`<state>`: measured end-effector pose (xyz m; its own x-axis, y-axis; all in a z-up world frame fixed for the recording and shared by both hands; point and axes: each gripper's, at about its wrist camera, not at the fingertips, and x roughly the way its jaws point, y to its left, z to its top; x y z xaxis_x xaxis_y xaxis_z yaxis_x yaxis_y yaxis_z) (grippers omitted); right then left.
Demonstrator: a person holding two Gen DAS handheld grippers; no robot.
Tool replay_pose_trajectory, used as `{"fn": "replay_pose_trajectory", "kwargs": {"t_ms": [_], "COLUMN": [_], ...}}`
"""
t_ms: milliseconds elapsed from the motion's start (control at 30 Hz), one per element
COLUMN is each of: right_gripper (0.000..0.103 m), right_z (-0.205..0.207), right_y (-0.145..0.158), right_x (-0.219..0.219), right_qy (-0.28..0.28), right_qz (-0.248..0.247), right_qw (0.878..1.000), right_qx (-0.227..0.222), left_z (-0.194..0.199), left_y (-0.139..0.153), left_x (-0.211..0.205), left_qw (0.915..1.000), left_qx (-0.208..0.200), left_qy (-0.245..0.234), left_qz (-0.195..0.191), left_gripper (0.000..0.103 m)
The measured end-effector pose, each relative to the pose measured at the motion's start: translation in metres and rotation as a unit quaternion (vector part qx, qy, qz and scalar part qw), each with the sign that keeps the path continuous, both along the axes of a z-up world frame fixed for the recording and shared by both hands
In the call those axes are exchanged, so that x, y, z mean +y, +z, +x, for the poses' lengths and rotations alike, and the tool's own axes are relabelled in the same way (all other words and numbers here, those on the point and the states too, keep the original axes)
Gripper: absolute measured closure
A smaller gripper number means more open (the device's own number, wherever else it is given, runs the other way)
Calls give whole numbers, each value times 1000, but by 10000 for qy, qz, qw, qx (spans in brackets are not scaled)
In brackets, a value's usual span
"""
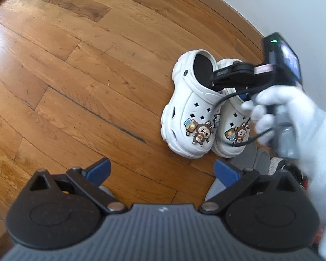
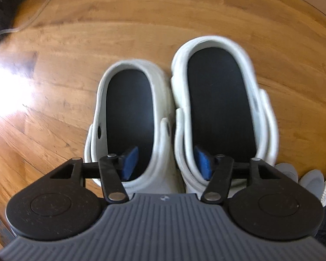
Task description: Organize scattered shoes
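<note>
On floor, clogs (image 1: 190,111) toes toward camera.

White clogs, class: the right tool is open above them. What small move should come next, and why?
Probably lift the right tool clear, still open. The two white clogs already stand side by side, touching, and one pad sits over each opening, gripping nothing.

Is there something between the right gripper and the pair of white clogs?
Nothing visible. The right gripper is open just above the white clogs, with one blue fingertip over each shoe opening. The left gripper is open, apart.
</note>
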<state>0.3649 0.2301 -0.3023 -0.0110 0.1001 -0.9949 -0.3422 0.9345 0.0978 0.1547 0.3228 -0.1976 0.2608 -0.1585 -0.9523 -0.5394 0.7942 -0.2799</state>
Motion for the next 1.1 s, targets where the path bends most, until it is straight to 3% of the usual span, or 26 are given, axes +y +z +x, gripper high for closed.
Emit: {"fn": "replay_pose_trajectory", "kwargs": {"t_ms": [33, 100, 167, 367, 567, 900, 1100], "right_gripper": [53, 75, 79, 80, 80, 80, 77], "right_z": [-4, -16, -20, 11, 84, 181, 166], "right_y": [-2, -3, 7, 16, 16, 14, 41], "right_x": [4, 9, 2, 4, 16, 47, 26], "right_qy": [80, 231, -182, -20, -528, -1047, -953], "right_qz": [-153, -428, -193, 264, 320, 488, 850], "right_qw": [9997, 9967, 9975, 9929, 9886, 9777, 9765], "right_qx": [-177, -649, -660, -1156, -1371, -1752, -1737], "left_z": [0, -2, -4, -10, -11, 1, 8], "left_y": [0, -1, -2, -6, -9, -6, -5], "left_x": [1, 3, 7, 13, 20, 8, 0], "left_qw": [10000, 10000, 9999, 9995, 9990, 9982, 9955], "left_qx": [-7, -11, 12, 75, 165, 255, 308], "left_qy": [19, 61, 138, 294, 402, 131, -46], "left_qz": [-22, -67, -98, -112, -45, 535, 892], "left_gripper": [0, 0, 0, 0, 0, 0, 0]}}
